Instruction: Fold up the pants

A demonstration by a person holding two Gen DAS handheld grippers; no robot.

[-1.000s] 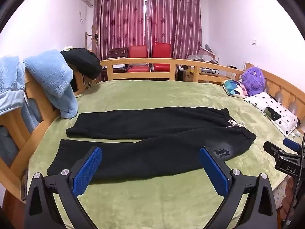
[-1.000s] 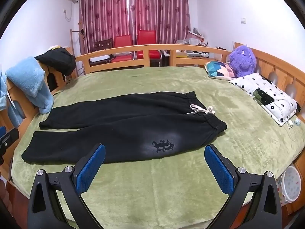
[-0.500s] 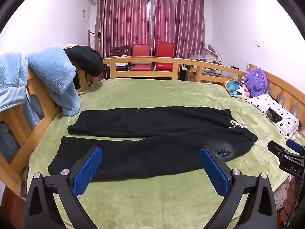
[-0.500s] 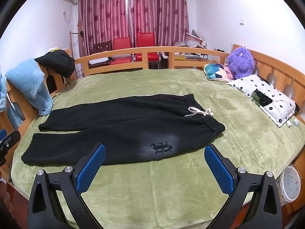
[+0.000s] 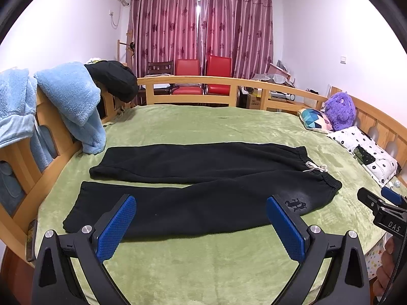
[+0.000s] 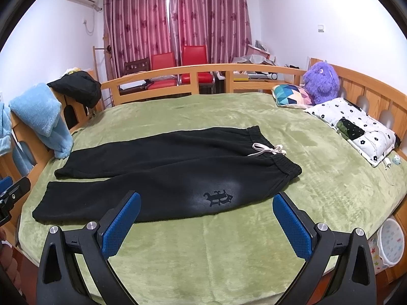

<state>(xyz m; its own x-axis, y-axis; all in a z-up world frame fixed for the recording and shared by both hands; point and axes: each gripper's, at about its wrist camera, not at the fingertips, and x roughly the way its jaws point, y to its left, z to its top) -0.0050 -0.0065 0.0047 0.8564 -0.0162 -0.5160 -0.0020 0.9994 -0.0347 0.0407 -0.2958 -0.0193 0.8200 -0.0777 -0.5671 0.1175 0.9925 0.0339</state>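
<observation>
Black sweatpants (image 5: 203, 178) lie flat on the green bedspread (image 5: 203, 261), legs to the left, waistband with a white drawstring (image 5: 315, 167) to the right. They also show in the right wrist view (image 6: 165, 175), with a dark logo (image 6: 218, 196) near the front hip. My left gripper (image 5: 201, 226) is open and empty, above the bed's near edge, before the lower leg. My right gripper (image 6: 206, 225) is open and empty, before the logo. Its fingertip shows at the right of the left wrist view (image 5: 376, 206).
Blue fleece garments (image 5: 73, 101) and a black garment (image 5: 114, 78) hang on the left wooden rail. A purple plush toy (image 6: 321, 81), a patterned cushion (image 6: 292, 96) and a spotted pillow (image 6: 356, 129) lie at the right. A bucket (image 6: 389, 241) stands beside the bed.
Both grippers have tilted or risen slightly, so the pants sit lower in both views. The pants have not moved. Both grippers stay open.
</observation>
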